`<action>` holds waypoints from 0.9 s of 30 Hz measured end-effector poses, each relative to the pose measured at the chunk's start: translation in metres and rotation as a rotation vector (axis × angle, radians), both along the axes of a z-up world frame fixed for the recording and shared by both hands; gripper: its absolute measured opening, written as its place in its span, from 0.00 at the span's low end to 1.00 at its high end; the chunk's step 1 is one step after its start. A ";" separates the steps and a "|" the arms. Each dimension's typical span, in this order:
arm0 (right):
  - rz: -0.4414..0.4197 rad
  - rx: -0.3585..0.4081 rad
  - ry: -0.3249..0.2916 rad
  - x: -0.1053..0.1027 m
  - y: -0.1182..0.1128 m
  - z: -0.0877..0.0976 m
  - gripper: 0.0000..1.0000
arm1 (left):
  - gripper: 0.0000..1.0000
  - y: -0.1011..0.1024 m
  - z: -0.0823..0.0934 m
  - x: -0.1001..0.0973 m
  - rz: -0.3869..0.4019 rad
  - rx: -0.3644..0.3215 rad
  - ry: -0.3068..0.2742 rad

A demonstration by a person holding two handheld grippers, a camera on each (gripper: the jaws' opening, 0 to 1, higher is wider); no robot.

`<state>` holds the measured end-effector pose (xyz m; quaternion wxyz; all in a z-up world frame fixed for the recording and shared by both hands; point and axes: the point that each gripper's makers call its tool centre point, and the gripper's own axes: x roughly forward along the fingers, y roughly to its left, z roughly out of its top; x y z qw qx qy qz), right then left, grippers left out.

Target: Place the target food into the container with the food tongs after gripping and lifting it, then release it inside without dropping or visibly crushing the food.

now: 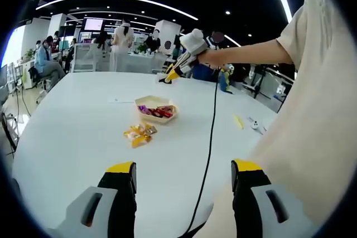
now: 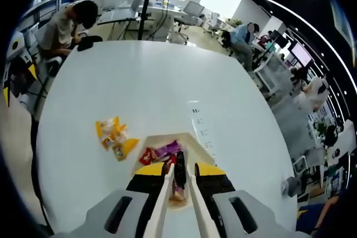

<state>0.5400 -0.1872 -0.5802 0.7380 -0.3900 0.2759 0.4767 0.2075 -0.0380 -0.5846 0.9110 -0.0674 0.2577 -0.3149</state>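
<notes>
Right gripper (image 2: 179,178), clamped on black food tongs (image 2: 179,172), hovers above the shallow beige container (image 2: 202,144). Yellow-wrapped snacks (image 2: 114,136) lie leftward on the white table (image 2: 139,82), awaiting gripping. Left gripper (image 1: 184,178) gapes wide, idle.

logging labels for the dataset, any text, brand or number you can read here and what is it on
None can be read.
Yellow snack packets on the table: print too small and blurred.
Wrapped snacks in the container: colours show, no legible words.
Small marks on the table near the container: too faint to read.
Wall screen in the background: bright, no legible text.
</notes>
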 end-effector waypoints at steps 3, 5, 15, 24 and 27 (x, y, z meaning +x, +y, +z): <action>0.001 0.001 -0.004 0.002 0.000 0.001 0.19 | 0.69 0.000 0.000 0.000 0.002 0.000 0.000; 0.000 0.002 -0.004 0.004 0.000 0.002 0.19 | 0.69 0.000 0.000 0.001 0.004 0.000 0.000; 0.000 0.002 -0.010 0.009 0.001 0.004 0.20 | 0.70 0.001 -0.001 0.001 0.009 0.000 0.004; 0.001 0.003 -0.016 0.011 0.001 0.006 0.20 | 0.70 0.000 -0.001 0.001 0.006 0.000 0.004; 0.000 0.003 -0.015 0.010 0.000 0.006 0.20 | 0.70 0.000 0.000 0.001 0.007 0.001 0.004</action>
